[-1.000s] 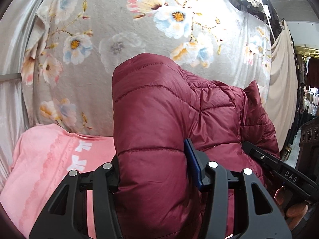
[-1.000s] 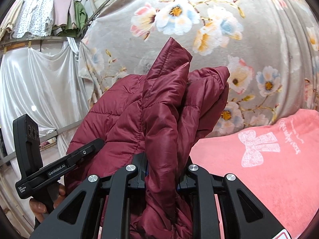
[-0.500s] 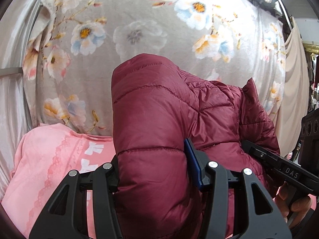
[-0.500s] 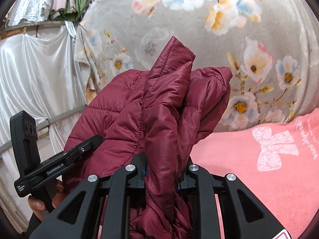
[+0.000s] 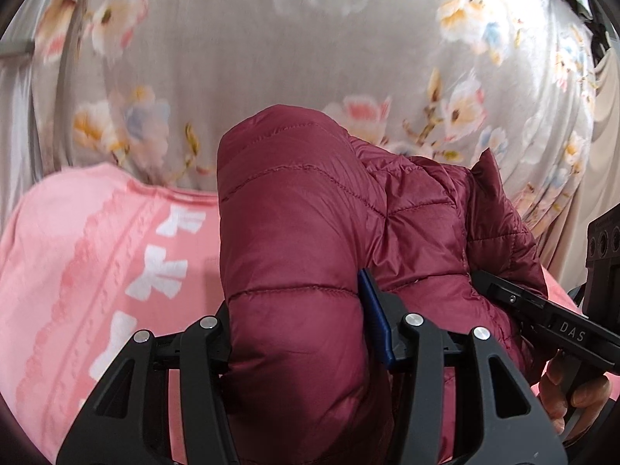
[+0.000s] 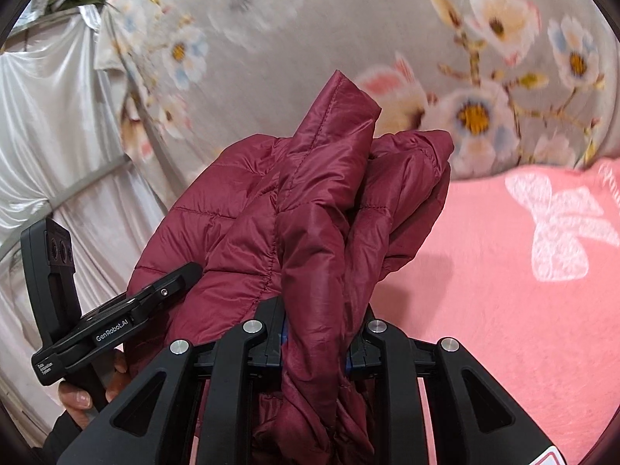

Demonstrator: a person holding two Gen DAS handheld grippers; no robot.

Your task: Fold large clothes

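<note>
Puffy dark red quilted jacket (image 5: 302,255) fills the middle of both views. It looks soft and squashy, light for its size, with a shiny, slippery skin. It will likely spring back open if let go, so I think a thick bunch of padding or a stitched edge is the best place to hold.

The left hand-held gripper (image 5: 298,333) is closed on a fat padded roll of the jacket, which bulges up between its fingers. The right hand-held gripper (image 6: 316,333) is pinched tight on a thinner bunch of folded layers (image 6: 329,178) that stick up ahead of it. The jacket hangs between the two, held up in the air.

Below lies a pink blanket with white bows (image 6: 503,271), spread on what looks like a bed. Behind hangs a grey cloth with flowers (image 5: 271,58). A white shiny curtain (image 6: 46,124) hangs at the left of the right view.
</note>
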